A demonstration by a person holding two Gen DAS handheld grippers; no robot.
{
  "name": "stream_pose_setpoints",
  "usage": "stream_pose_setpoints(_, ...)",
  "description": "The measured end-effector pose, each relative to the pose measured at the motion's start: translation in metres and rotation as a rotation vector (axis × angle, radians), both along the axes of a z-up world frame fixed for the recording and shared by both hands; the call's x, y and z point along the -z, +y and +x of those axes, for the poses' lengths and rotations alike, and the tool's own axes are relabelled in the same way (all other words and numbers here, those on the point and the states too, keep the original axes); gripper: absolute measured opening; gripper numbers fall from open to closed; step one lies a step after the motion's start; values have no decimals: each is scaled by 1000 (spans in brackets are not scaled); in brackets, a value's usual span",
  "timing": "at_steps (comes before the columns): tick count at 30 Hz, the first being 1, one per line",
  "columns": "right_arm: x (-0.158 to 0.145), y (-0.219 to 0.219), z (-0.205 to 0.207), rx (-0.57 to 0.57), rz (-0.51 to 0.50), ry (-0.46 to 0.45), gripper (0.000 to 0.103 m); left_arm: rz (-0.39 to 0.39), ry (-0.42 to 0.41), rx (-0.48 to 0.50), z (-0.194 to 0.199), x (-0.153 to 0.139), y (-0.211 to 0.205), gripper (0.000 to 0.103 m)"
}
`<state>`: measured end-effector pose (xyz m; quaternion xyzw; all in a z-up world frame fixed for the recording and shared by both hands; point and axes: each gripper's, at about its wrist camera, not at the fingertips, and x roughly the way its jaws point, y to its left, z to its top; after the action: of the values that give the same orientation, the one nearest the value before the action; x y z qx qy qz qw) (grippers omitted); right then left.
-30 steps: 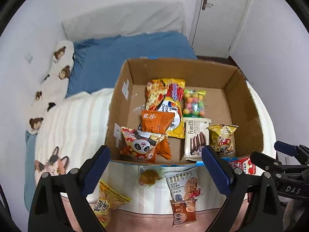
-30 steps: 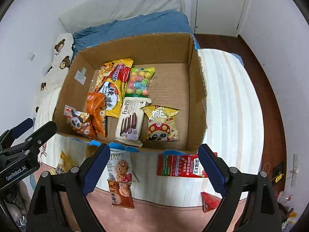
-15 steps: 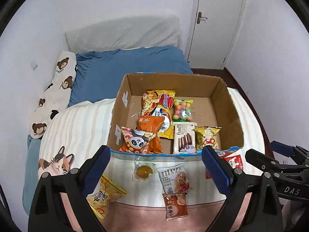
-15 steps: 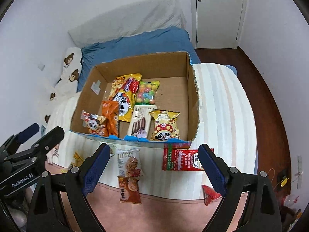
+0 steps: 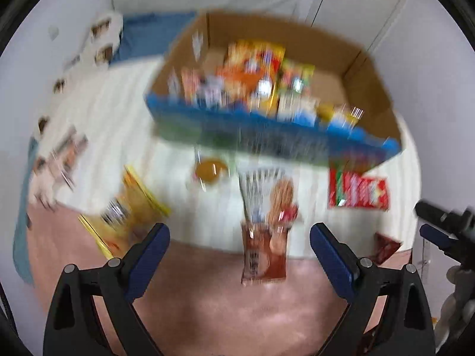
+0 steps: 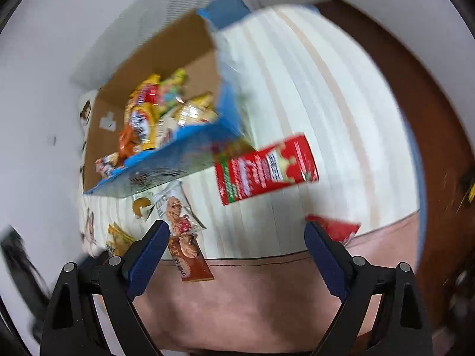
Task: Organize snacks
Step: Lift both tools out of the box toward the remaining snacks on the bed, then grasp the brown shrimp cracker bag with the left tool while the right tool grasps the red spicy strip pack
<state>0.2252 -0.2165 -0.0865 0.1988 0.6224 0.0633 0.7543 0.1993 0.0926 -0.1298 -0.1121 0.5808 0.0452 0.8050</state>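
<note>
A cardboard box (image 5: pixel 371 86) with a blue front (image 6: pixel 166 160) sits on the striped bed, holding several snack packs. Loose packs lie in front of it: a brown cookie pack (image 5: pixel 264 258), a white cookie bag (image 5: pixel 267 195), a yellow bag (image 5: pixel 130 210), a round orange snack (image 5: pixel 210 169), a red pack (image 5: pixel 359 192) and a small dark red pack (image 5: pixel 386 246). My left gripper (image 5: pixel 240 237) hangs open over the brown pack with nothing between its fingers. My right gripper (image 6: pixel 237 235) is open above the bed edge, between the red pack (image 6: pixel 265 170) and a small red pack (image 6: pixel 338 228). Both views are blurred.
The bed's pink edge (image 5: pixel 207 296) runs along the near side. A blue pillow (image 5: pixel 148 29) and bear-print cloth (image 5: pixel 104 32) lie behind the box. A white door (image 5: pixel 356 0) and dark wood floor (image 6: pixel 430 118) are to the right. The right gripper (image 5: pixel 445 222) shows at the edge.
Both grippers have dropped toward the loose packs in front of the box; the right one has rolled so the scene tilts. Both stay open and hold nothing.
</note>
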Motion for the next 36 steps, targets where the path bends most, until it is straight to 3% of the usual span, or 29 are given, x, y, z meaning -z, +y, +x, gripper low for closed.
stream_pose_setpoints(6, 73, -11, 16, 207, 132, 96, 90, -37, 174, -14, 7, 76, -18, 97)
stream_pose_setpoints(10, 107, -10, 28, 323, 194, 115, 77, -39, 238, -31, 11, 102, -20, 97)
stream_pose_setpoints(13, 120, -11, 32, 390, 221, 80, 71, -34, 265, -46, 12, 112, -18, 97)
stream_pose_setpoints(15, 123, -11, 33, 417, 218, 49, 60, -40, 269, -51, 12, 114, -18, 97)
stream_pose_setpoints(17, 127, -11, 33, 422, 192, 44, 37, -38, 273, -49, 11, 115, -19, 97)
stream_pose_setpoints(20, 130, -15, 28, 374, 177, 37, 19, -32, 275, -36, 13, 114, -22, 97)
stream_pose_setpoints(22, 129, -15, 24, 305, 181, 49, 14, -35, 280, -28, 19, 115, -28, 97)
stream_pose_setpoints(27, 127, -23, 14, 271, 224, 77, 19, -50, 288, -21, 20, 119, -40, 97)
stream_pose_setpoints(29, 129, -17, 20, 295, 229, 79, 52, -41, 294, -11, 19, 122, -48, 97)
stream_pose_setpoints(31, 135, -8, 28, 331, 255, 79, 65, -25, 297, 0, 19, 124, -52, 97)
stream_pose_setpoints(35, 148, 6, 40, 437, 221, 84, 67, -7, 297, -1, 19, 126, -57, 97)
stream_pose_setpoints(36, 150, 7, 40, 465, 208, 89, 58, -1, 298, -1, 19, 126, -59, 97)
